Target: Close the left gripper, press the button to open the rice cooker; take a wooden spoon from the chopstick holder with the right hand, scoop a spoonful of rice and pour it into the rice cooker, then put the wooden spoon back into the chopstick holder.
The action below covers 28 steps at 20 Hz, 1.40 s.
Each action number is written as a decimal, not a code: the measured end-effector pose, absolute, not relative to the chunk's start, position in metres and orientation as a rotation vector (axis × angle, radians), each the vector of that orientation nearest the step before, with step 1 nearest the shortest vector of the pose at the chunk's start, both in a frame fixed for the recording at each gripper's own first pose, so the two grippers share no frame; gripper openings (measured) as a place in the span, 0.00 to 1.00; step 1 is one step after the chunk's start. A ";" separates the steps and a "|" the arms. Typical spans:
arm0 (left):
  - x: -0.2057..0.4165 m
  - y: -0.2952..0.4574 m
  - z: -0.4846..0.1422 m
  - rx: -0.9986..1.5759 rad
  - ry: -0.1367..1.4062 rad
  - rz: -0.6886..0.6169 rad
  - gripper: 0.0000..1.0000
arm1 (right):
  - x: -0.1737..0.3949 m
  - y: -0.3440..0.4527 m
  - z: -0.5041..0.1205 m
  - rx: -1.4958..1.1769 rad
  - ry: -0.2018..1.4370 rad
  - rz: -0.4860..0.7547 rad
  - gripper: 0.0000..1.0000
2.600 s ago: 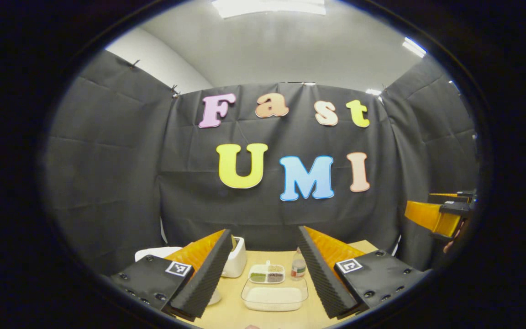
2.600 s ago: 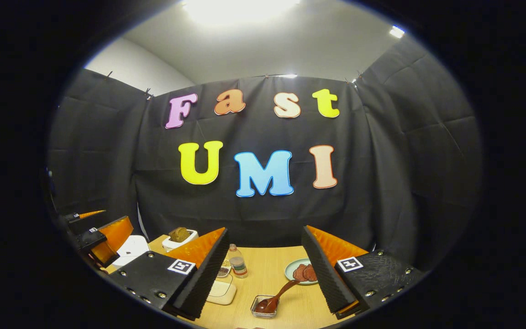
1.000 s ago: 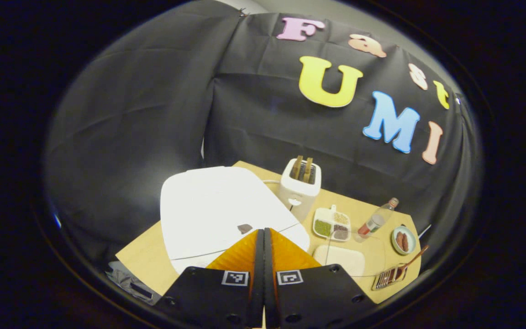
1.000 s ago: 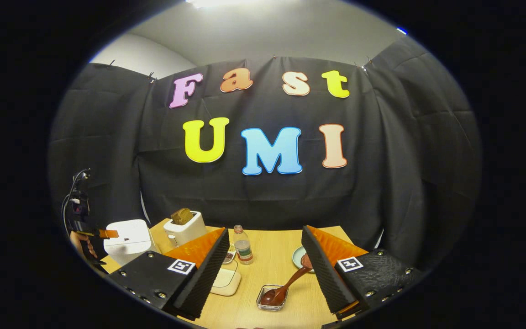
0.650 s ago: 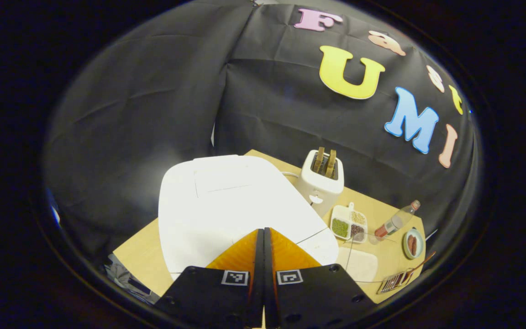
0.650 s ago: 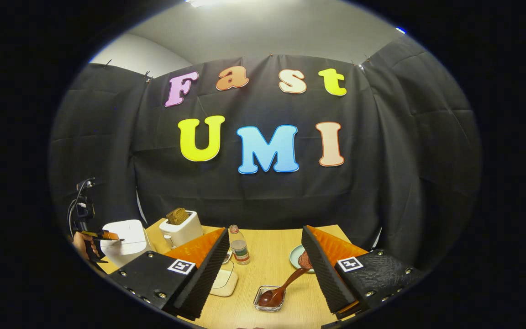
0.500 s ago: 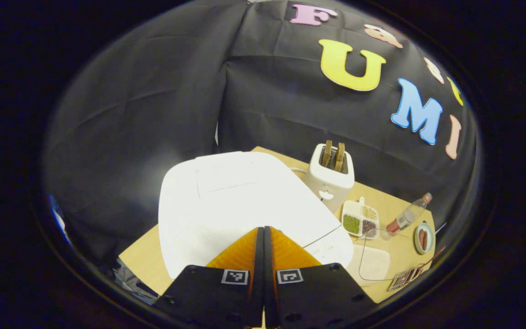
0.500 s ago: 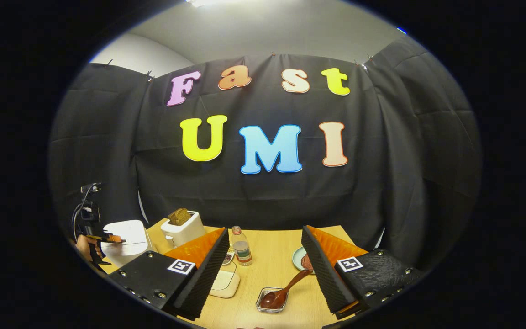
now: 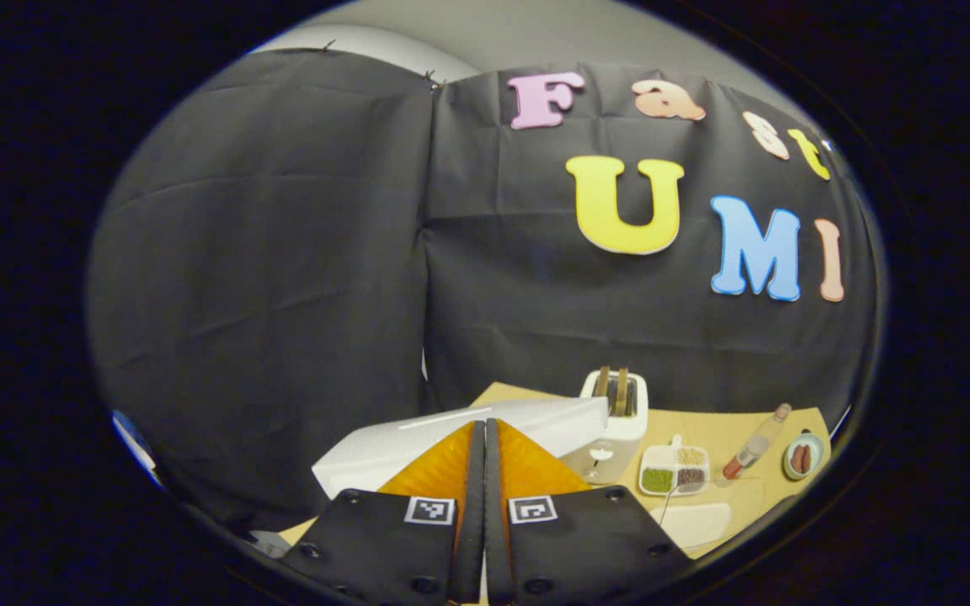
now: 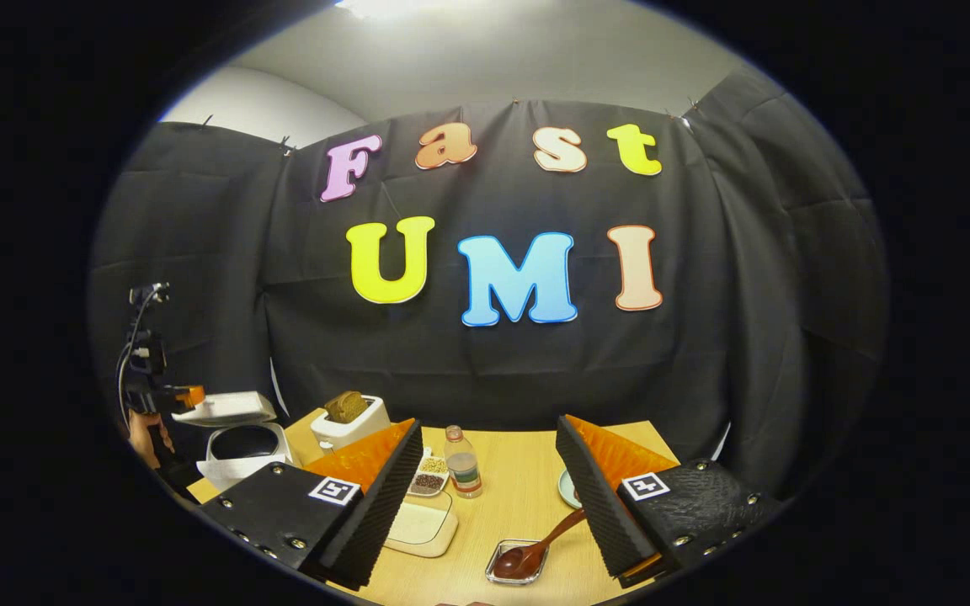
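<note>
A staged recording booth got up as a kitchen: black cloth walls pinned up around a wooden table (image 10: 519, 497) set with a toaster (image 10: 353, 422), a white rice cooker (image 10: 237, 438), a bottle (image 10: 463, 471) and small dishes of grains (image 9: 674, 470), under plain ceiling lights.

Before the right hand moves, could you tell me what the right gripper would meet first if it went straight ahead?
Probably the brown wooden spoon between the open right gripper's fingers; depth is unclear.

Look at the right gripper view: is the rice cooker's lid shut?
No: the lid stands raised above the rice cooker, whose dark inside shows.
</note>
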State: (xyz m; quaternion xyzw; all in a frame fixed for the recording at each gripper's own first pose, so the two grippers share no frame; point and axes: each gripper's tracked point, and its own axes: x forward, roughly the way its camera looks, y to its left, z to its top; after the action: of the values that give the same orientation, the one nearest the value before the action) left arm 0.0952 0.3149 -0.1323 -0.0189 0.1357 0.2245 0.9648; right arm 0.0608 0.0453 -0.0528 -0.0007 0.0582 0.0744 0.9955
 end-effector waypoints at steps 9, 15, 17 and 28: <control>0.054 0.178 -0.013 -0.059 0.020 0.269 0.99 | 0.049 0.010 -0.047 -0.005 0.084 0.165 0.97; 0.026 0.104 -0.023 -0.054 0.051 0.185 0.96 | 0.041 -0.032 -0.087 0.013 0.174 0.136 0.97; 0.024 0.085 -0.026 -0.061 0.056 0.143 0.96 | 0.049 -0.039 -0.106 0.024 0.206 0.126 0.97; 0.041 0.068 -0.059 -0.065 0.130 0.013 1.00 | 0.110 -0.063 -0.258 0.150 0.493 0.018 0.97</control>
State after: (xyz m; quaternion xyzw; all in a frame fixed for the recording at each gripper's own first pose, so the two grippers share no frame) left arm 0.0407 0.0677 -0.0587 -0.0324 0.0650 0.0066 0.9973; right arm 0.1097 -0.0626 -0.2579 0.0744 0.2439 0.0091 0.9669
